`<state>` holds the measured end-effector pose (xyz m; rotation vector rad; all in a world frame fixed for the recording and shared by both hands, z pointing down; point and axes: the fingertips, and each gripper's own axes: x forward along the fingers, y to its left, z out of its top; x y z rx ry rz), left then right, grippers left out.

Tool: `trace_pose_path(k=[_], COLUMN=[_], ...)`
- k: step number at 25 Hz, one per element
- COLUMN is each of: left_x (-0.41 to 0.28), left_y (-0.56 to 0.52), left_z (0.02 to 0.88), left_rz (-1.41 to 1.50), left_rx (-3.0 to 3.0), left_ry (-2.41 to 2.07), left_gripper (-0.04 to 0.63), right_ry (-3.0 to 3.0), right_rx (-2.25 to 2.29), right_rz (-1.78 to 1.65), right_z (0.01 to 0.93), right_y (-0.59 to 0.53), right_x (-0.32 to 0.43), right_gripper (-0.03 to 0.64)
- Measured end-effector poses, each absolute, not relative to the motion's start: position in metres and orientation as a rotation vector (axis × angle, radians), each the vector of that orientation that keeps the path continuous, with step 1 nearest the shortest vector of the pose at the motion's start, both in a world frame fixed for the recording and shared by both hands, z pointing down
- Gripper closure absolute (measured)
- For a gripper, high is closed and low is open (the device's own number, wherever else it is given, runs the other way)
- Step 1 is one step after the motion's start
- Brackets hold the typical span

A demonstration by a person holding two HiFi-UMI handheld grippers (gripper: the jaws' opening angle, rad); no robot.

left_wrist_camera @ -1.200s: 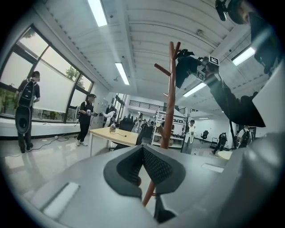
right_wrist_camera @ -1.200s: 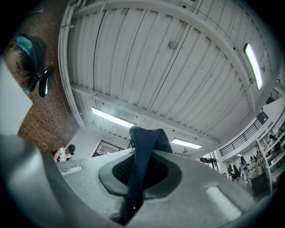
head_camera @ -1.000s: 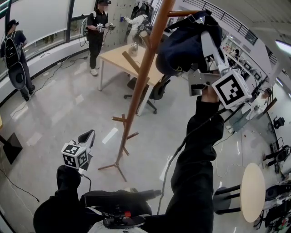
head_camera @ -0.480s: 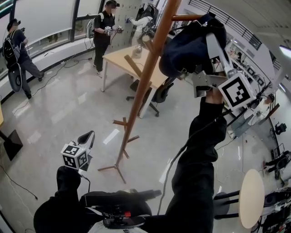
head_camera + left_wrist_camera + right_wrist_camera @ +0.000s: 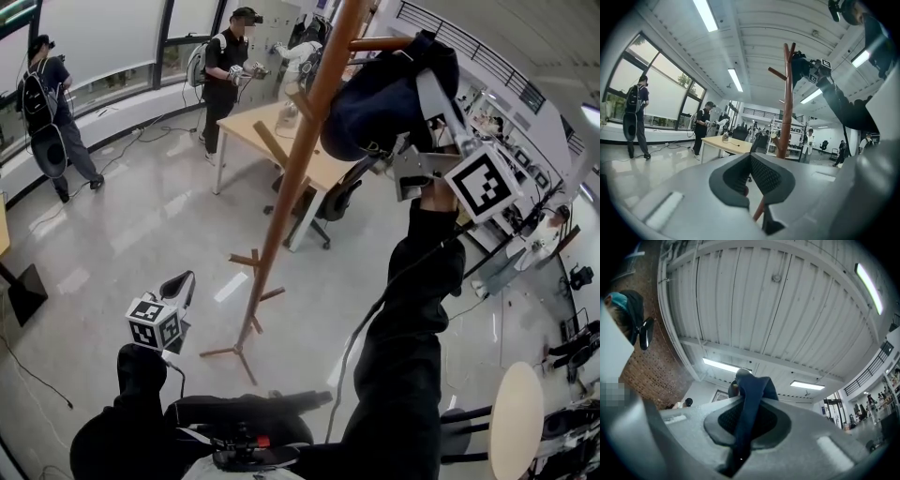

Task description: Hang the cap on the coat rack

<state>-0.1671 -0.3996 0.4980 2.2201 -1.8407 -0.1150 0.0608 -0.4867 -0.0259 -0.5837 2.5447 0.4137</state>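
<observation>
The wooden coat rack (image 5: 291, 178) rises from the floor through the middle of the head view, with a peg (image 5: 380, 43) branching right near its top. A dark navy cap (image 5: 375, 94) hangs against the pole just under that peg. My right gripper (image 5: 424, 80) is raised high and shut on the cap; in the right gripper view blue cap fabric (image 5: 750, 394) is pinched between the pads. My left gripper (image 5: 178, 284) is low at the left, well away from the rack, jaws shut with nothing between them (image 5: 750, 176). The left gripper view shows the rack (image 5: 787, 103) and cap (image 5: 799, 63) ahead.
The rack's feet (image 5: 234, 352) spread on the shiny floor. A wooden table (image 5: 281, 131) and an office chair (image 5: 333, 192) stand behind the pole. Two people (image 5: 225, 66) (image 5: 52, 103) stand by the windows. A round table (image 5: 516, 412) is at lower right.
The right gripper and cap stay by the top peg, only tilting slightly. The left gripper has kept still. The people at the back have shifted to the right in the view.
</observation>
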Motion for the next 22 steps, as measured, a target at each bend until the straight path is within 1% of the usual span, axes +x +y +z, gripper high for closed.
trace_pose_path(k=[10, 22], left_x=[-0.16, -0.16], left_y=[-0.398, -0.403], left_z=[0.489, 0.503], left_rz=[-0.121, -0.115], left_rx=[2.198, 2.187], left_ry=[-1.859, -1.836], left_gripper=[0.592, 0.592], right_ry=[2.601, 2.667], right_rx=[-0.653, -0.668], right_rz=[0.504, 0.489], right_z=[-0.027, 0.0], right_y=[-0.495, -0.51], right_x=[0.055, 0.046], right_gripper=[0.606, 0.606])
